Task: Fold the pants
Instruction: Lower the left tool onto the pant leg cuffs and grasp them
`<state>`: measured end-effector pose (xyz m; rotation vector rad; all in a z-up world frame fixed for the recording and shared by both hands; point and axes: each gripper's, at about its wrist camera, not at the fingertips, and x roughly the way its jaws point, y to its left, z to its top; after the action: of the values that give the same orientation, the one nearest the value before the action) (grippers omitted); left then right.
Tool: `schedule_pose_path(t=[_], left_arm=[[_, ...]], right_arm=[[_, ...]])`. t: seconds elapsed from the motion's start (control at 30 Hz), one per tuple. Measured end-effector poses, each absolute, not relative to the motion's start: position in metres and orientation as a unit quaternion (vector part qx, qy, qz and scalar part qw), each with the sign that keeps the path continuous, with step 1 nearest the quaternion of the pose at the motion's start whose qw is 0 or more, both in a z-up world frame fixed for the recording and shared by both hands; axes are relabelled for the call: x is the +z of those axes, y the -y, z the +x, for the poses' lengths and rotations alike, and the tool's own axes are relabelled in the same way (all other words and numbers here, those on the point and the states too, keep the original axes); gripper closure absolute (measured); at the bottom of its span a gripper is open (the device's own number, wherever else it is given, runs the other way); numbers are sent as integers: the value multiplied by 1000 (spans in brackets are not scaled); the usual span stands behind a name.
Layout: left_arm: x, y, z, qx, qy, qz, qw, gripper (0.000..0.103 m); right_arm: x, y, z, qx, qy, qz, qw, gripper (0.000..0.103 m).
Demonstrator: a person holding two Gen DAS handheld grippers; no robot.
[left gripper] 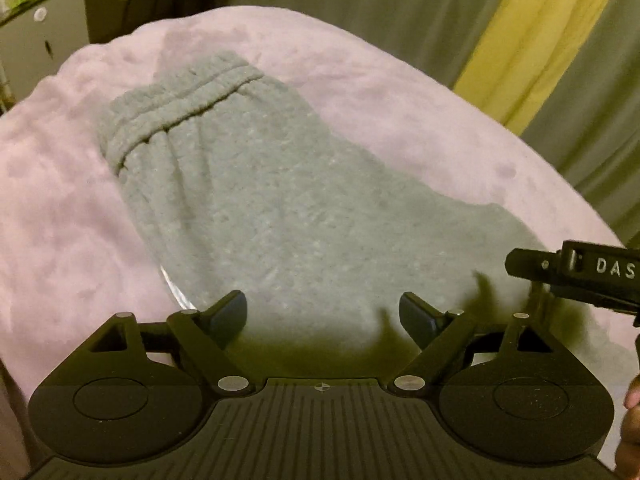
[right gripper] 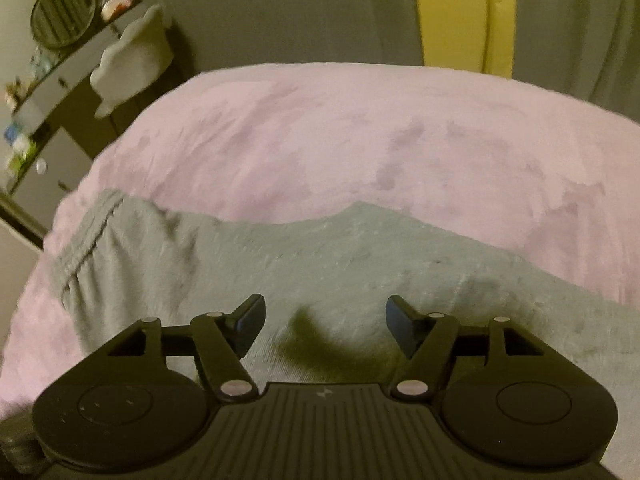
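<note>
Grey fleece pants lie flat on a pink blanket, with the gathered waistband at the far left. My left gripper hovers over the near part of the pants, jaws wide open and nothing between them. In the right wrist view the same pants stretch across the frame, the waistband at the left. My right gripper stands open above the cloth with no fabric between its fingers. Part of the right gripper's black body shows at the right edge of the left wrist view.
The pink blanket covers a bed that fills most of both views. Grey and yellow curtains hang behind it. A shelf unit with small items and a pale cushion stand at the far left. A fingertip shows at the right edge.
</note>
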<state>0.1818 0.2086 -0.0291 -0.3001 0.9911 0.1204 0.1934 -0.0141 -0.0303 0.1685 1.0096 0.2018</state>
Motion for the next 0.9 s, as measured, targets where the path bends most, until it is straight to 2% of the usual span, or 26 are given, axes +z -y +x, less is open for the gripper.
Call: schedule_pose_path(t=[0.37,0.6,0.67,0.77,0.9], left_arm=[[-33,-238,183,83,-458,-171,868,14],[-34,-292,179,143,-410,-199,879,8],[-40,-310,178,126,-374,-221,892,8],[-54,-335,189,86,-366,-269,887,8],[-84,-363,198,39,-346,-378,857,8]], right_arm=[[-48,-9,192,102,-523,28,846,19],[-60,-17,193,100,-541,4,835,17],[-61,-20,193,98,-543,1,834,16],[-64,-26,196,100,-546,-3,831,16],[-67,-37,198,103,-551,-13,828,16]])
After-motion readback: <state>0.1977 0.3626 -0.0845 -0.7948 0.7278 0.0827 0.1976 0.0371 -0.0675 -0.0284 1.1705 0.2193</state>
